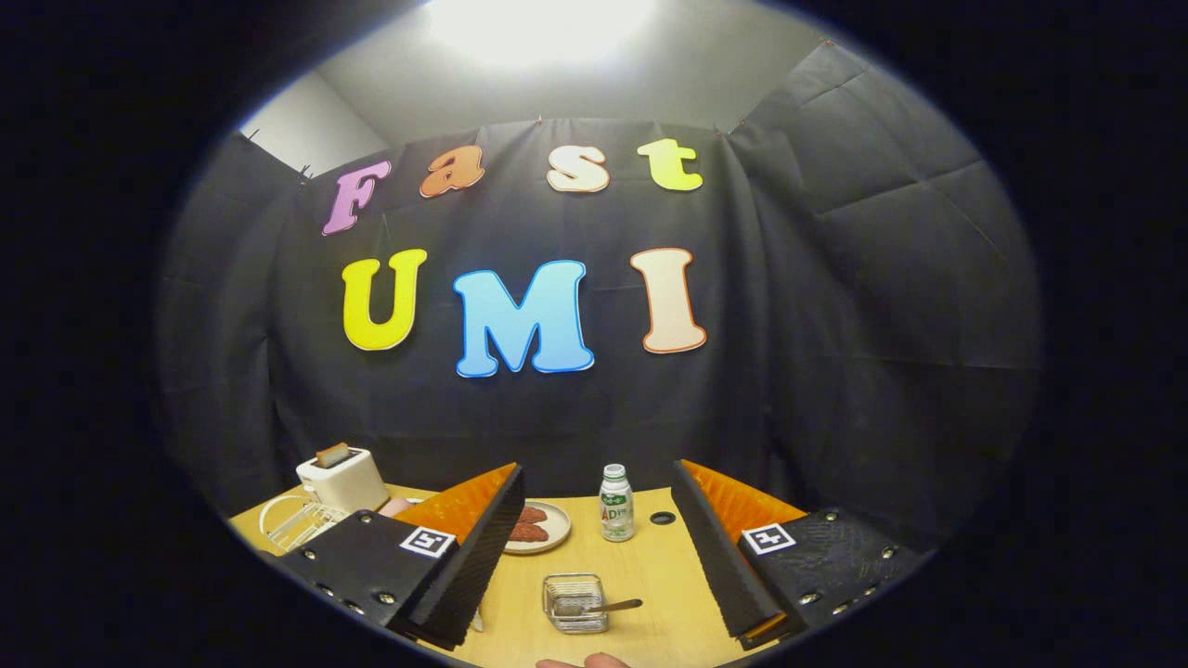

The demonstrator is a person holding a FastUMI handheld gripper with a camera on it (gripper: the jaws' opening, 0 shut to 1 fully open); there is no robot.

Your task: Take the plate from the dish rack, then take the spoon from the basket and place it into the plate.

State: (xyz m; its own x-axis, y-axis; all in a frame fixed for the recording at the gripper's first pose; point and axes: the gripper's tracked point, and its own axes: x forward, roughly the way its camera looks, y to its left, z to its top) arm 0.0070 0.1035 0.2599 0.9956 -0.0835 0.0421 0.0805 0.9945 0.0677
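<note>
My gripper (599, 520) hangs open above the wooden table (664, 566), its two black-and-orange fingers wide apart with nothing between them. Down between the fingers stands a small wire basket (574, 602) with a spoon (603, 608) in it, the handle sticking out to the right. A white wire dish rack (295, 521) stands beyond the left finger, partly hidden by it; I cannot make out a plate in it. Just ahead of the left finger a beige plate (543, 527) carries reddish food.
A white toaster (342, 478) with a slice in it stands behind the rack. A small drink bottle (616, 504) stands upright at the back middle, with a round hole (662, 518) in the table to its right. A fingertip of a person's hand (585, 661) shows at the near edge.
</note>
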